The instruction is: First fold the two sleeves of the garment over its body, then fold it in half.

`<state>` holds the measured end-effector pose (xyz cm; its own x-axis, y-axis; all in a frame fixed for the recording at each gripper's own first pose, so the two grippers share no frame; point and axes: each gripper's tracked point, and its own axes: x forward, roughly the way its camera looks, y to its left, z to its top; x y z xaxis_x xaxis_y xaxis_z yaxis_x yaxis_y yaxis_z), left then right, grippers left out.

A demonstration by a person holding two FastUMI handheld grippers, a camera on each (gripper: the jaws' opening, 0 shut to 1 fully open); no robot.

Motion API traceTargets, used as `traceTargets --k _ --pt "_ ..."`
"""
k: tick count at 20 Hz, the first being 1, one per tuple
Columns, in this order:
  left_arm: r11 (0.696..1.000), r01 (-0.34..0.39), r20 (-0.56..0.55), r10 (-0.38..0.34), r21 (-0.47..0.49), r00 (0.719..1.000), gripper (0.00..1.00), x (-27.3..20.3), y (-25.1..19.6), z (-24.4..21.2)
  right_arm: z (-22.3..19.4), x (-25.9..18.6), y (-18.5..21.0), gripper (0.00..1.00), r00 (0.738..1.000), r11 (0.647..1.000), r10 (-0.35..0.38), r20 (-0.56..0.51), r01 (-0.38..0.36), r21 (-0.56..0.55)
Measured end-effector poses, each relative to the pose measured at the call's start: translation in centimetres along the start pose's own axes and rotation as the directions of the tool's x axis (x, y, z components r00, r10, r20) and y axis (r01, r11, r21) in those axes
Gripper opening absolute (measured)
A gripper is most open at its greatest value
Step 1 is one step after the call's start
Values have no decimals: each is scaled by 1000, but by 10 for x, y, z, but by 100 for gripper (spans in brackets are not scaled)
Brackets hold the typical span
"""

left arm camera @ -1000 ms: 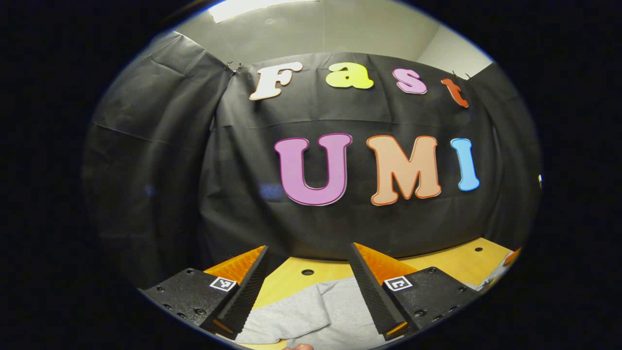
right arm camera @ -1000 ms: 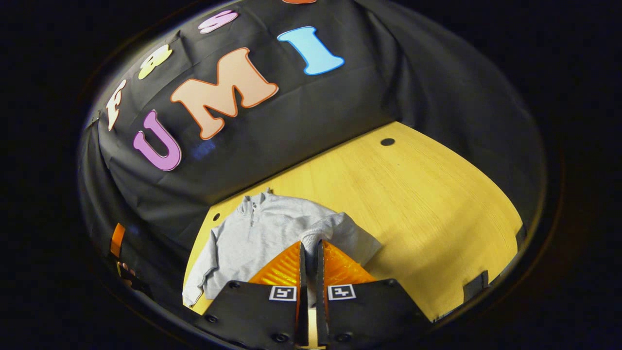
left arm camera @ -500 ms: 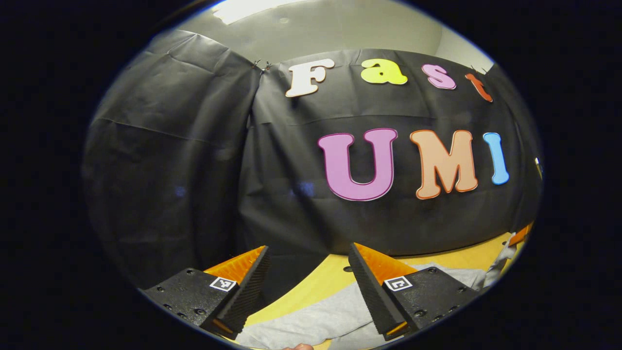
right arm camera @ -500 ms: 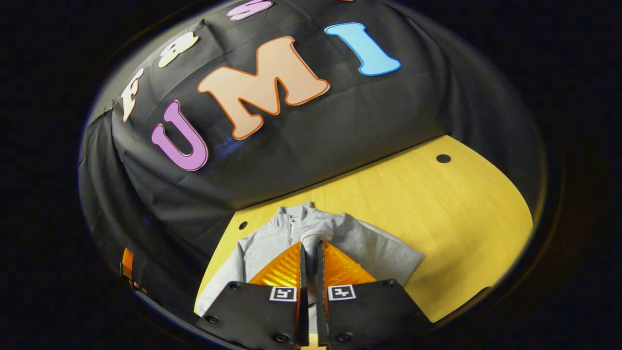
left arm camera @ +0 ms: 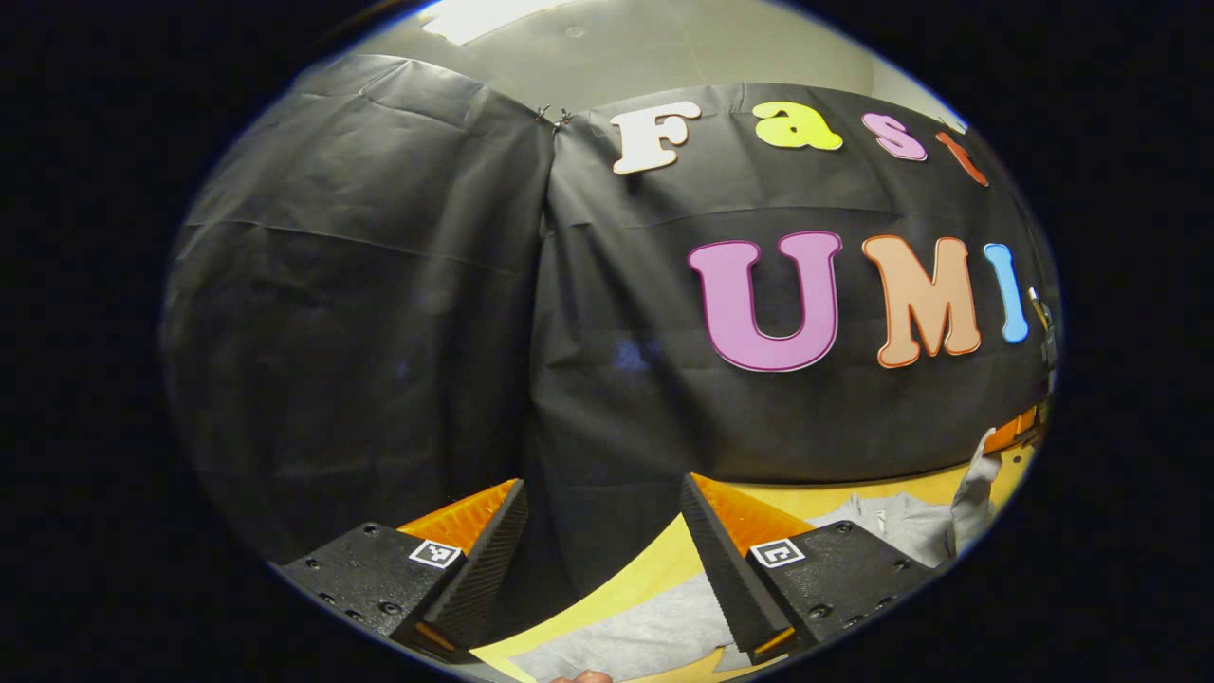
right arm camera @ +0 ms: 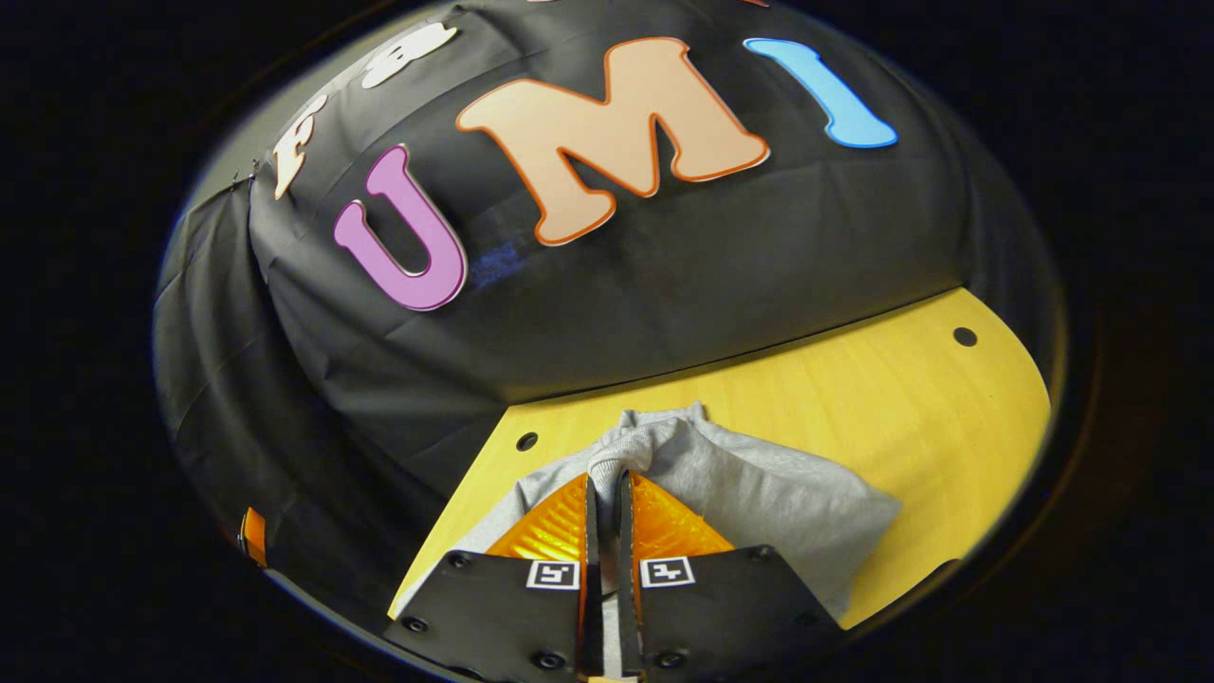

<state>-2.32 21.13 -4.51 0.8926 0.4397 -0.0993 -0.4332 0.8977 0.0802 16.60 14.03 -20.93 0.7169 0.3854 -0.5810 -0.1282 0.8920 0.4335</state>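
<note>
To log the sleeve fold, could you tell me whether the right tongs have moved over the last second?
Yes. The right tongs, shut on the sleeve, have carried it toward the collar end; the table hole beside the garment now sits much nearer.

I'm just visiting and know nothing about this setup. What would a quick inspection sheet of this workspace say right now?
Surface: yellow wooden table with small round holes.
Job's things: grey sweatshirt lying on the table, one sleeve cuff lifted over the body.
Clutter: nothing seen.
Grippers: right hand-held gripper shut on the sleeve cuff; left hand-held gripper open, holding nothing, over the table's edge.
Cables: nothing seen.
Surroundings: black cloth wall behind the table, pale ceiling above.
</note>
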Motion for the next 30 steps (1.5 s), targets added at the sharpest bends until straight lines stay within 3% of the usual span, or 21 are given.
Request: traceTargets --k 12,15,22,25,26,29,30 --pt "993 -118 -56 119 21 991 94 1 61 -29 -75 95 107 9 982 985 100 -162 -121 -120" --pt "989 -148 -71 149 19 986 94 -11 90 -39 -108 116 118 9 972 978 83 -219 -122 -171" --pt "986 -164 -131 168 42 977 94 -14 111 -67 -172 153 113 9 939 963 -12 -343 -81 -255" --pt "991 -130 -208 132 26 969 94 -15 105 -99 -172 151 122 14 938 963 30 -345 -119 -240" --pt "992 -123 -233 124 18 964 94 -16 104 -111 -169 148 126 22 944 961 43 -326 -128 -245" --pt "998 -66 -291 69 21 954 94 -18 87 -145 -144 137 121 97 968 949 52 -246 -124 -288" --pt "999 -40 -320 46 25 946 94 -21 81 -160 -137 131 119 99 976 946 43 -214 -109 -307"
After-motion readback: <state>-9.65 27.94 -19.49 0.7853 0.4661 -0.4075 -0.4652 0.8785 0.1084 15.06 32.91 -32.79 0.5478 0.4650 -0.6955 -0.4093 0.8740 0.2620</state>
